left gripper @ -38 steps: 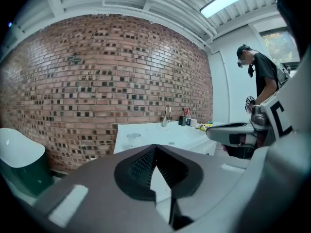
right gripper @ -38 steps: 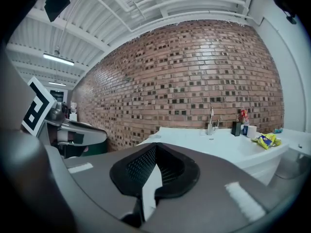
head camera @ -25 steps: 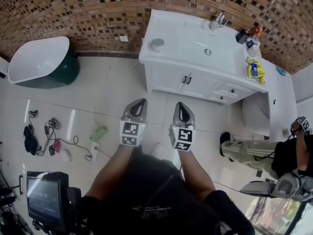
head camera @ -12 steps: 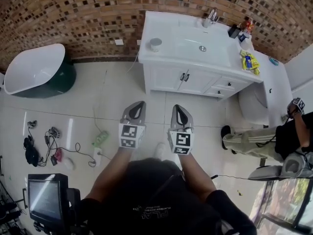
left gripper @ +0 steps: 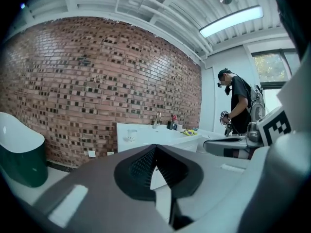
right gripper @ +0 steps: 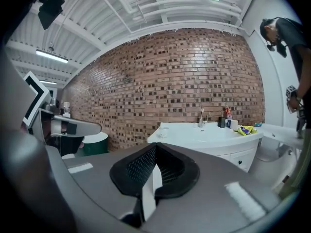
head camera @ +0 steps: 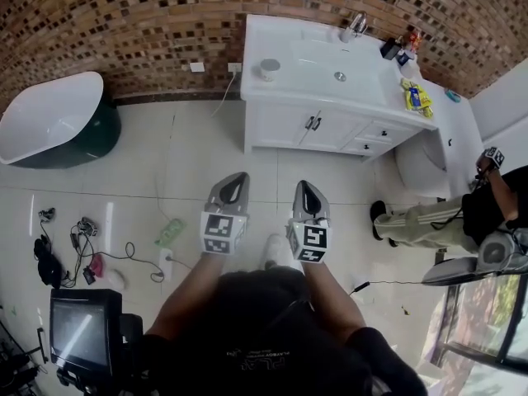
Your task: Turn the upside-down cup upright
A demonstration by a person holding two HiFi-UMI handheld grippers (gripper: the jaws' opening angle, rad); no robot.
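The cup (head camera: 269, 68) stands upside down near the left end of the white vanity top (head camera: 313, 73), far ahead of me across the tiled floor. It is a small pale shape in the left gripper view (left gripper: 129, 135) and in the right gripper view (right gripper: 164, 129). My left gripper (head camera: 235, 180) and right gripper (head camera: 304, 188) are held side by side in front of my body and point towards the vanity. Both are shut with nothing between the jaws, as the left gripper (left gripper: 154, 147) and the right gripper (right gripper: 155, 147) show in their own views.
A faucet (head camera: 353, 25), bottles (head camera: 394, 49) and a yellow packet (head camera: 415, 97) sit on the vanity's right half. A white-and-green bathtub (head camera: 49, 118) stands at the left and a toilet (head camera: 421, 167) at the right. Another person (head camera: 487, 213) is at the right. Cables and a power strip (head camera: 169, 229) lie on the floor.
Both grippers keep their place in front of me and stay shut. The floor, the bathtub and the vanity have shifted in the head view as I moved across the room.
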